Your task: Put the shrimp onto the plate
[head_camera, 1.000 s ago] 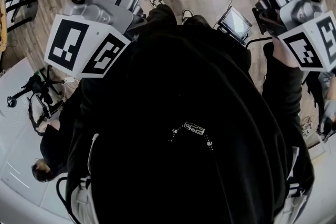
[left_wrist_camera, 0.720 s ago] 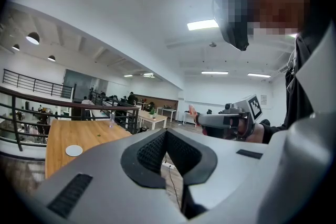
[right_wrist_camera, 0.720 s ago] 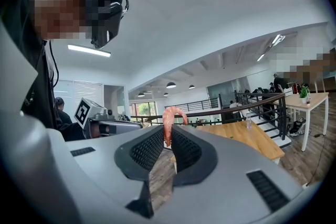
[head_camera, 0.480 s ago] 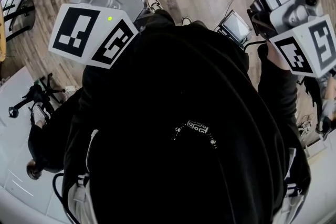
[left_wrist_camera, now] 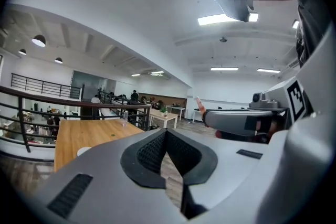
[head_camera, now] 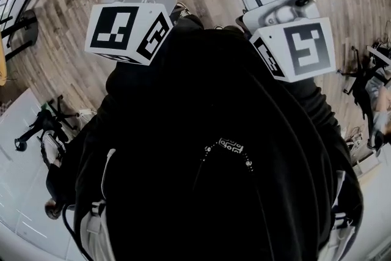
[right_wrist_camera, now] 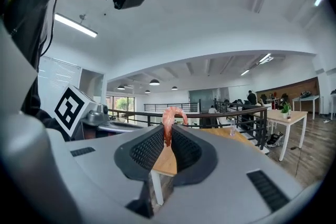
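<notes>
A curled pink shrimp point(right_wrist_camera: 170, 119) sticks up from between the pads of my right gripper point(right_wrist_camera: 169, 136), which is shut on it. In the left gripper view, the shrimp's tip point(left_wrist_camera: 200, 104) shows at the nose of the right gripper's grey body point(left_wrist_camera: 244, 123). My left gripper point(left_wrist_camera: 166, 134) is shut with nothing between its pads. A small white round thing point(left_wrist_camera: 82, 151), possibly the plate, lies on a wooden table point(left_wrist_camera: 84, 134). The head view looks down on both marker cubes, left point(head_camera: 128, 29) and right point(head_camera: 297, 47), held up in front of a black-clad torso point(head_camera: 214, 150); the jaws are out of that frame.
Both grippers are raised and point level across a large open room with railings point(right_wrist_camera: 231, 113), wooden tables point(right_wrist_camera: 286, 115) and people far off. Plank floor point(head_camera: 67, 40) lies below, with tripods and gear at the left point(head_camera: 36, 125) and right point(head_camera: 372, 70).
Both grippers have swung inward toward each other in front of the torso, the right one moving farthest left, and their cubes have turned. The small screen on the floor is now hidden.
</notes>
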`<state>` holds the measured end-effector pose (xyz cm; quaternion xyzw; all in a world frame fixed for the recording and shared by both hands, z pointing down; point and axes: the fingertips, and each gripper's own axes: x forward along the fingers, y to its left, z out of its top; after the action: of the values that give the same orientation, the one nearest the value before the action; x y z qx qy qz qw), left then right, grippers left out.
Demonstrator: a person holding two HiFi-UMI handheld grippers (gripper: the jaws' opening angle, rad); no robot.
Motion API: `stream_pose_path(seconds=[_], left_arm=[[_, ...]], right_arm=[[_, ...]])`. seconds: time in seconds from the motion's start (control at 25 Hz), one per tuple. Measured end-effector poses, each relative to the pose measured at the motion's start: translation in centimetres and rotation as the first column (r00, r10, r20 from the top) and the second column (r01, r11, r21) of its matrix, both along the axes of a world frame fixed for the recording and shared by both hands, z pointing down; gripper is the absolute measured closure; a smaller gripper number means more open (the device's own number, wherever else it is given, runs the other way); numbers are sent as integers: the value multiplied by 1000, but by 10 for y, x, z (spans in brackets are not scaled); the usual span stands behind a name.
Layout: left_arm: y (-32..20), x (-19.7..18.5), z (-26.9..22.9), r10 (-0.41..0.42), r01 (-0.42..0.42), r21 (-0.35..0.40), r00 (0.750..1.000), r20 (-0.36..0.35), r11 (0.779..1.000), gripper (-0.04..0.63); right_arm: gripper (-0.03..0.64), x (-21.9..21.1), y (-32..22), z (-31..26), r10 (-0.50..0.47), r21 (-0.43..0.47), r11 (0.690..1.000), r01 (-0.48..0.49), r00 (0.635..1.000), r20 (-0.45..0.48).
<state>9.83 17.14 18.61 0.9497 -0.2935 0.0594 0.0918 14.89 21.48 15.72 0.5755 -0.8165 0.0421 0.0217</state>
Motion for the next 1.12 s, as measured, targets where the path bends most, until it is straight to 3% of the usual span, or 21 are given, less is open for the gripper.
stream_pose_path(seconds=[0.08, 0.32, 0.64, 0.92, 1.12], left_arm=[[-9, -12, 6, -17, 17, -16, 1000, -3, 1000, 591], [-34, -37, 17, -49, 49, -36, 999, -6, 998, 591], [-88, -81, 3, -78, 78, -1, 996, -39, 997, 591], [-133, -111, -4, -75, 77, 28, 995, -63, 997, 591], [-150, -130, 5, -70, 70, -3, 995, -74, 998, 591]], right_arm=[[561, -21, -14, 1, 16, 19, 1000, -16, 999, 34], [561, -63, -47, 21, -24, -36, 999, 25, 999, 30], [561, -122, -89, 21, -83, -43, 996, 84, 996, 39], [561, -146, -130, 22, -117, -37, 993, 117, 993, -2], [561, -170, -155, 31, -149, -63, 987, 149, 989, -3]])
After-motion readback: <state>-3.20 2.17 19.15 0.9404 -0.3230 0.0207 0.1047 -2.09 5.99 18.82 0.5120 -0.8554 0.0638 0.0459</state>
